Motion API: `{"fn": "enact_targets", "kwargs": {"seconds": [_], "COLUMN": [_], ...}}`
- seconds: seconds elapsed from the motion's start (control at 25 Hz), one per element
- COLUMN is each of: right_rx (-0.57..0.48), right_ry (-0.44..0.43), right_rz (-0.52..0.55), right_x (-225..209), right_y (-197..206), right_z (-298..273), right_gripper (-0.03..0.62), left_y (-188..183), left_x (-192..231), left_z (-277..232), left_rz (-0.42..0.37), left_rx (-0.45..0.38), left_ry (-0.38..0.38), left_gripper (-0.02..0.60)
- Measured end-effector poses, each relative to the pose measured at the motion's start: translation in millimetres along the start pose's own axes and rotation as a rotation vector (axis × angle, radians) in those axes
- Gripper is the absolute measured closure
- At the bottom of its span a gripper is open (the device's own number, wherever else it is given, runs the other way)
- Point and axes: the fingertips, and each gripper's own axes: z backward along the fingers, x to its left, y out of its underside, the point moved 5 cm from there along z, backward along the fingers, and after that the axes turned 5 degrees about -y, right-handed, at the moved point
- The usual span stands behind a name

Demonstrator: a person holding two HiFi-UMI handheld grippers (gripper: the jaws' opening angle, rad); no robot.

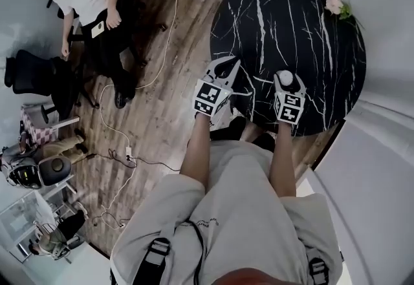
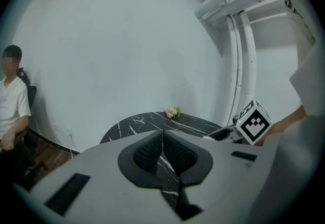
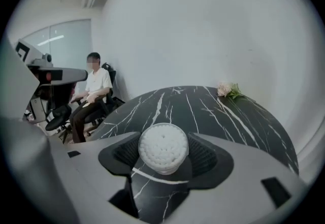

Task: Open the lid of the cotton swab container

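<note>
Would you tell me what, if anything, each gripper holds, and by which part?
Left gripper: jaws together, nothing held. Right gripper: the cotton swab container sits between its wide jaws, pads at its round wall; whether they press cannot be told.

Dim, flat, bluish light, with strong fisheye bending and dark vignetted corners.

I can read no words, brands or numbers anywhere. In the head view, the left marker cube (image 1: 211,96) on my left gripper (image 1: 228,65), just toward twelve o'clock from the middle, and the right marker cube (image 1: 289,106) on my right gripper (image 1: 284,78), toward three o'clock, carry only black-and-white square patterns. Toward six o'clock my shirt (image 1: 259,200) bears a faint line of print (image 1: 206,221), possibly lettering, too small to make out.
</note>
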Motion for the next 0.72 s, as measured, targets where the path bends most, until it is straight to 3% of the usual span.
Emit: {"fn": "enact_targets", "kwargs": {"seconds": [0.32, 0.52, 0.72], "right_rx": [-0.086, -0.118, -0.129], "right_ry": [-0.21, -0.365, -0.48], "right_rz": [0.15, 0.242, 0.437], "right_x": [-7, 20, 58], "right_y": [-116, -170, -202], "right_z": [26, 48, 59], "right_gripper": [0.296, 0.296, 0.296], "left_y": [-36, -58, -67], "left_x": [-3, -13, -29], "left_z": [7, 19, 33], "left_rz": [0.005, -0.01, -0.033], "left_rx": [-0.063, -0.101, -0.104], "left_ry": [-0.035, -0.076, -0.128], "left_gripper": [0.558, 0.558, 0.558]}}
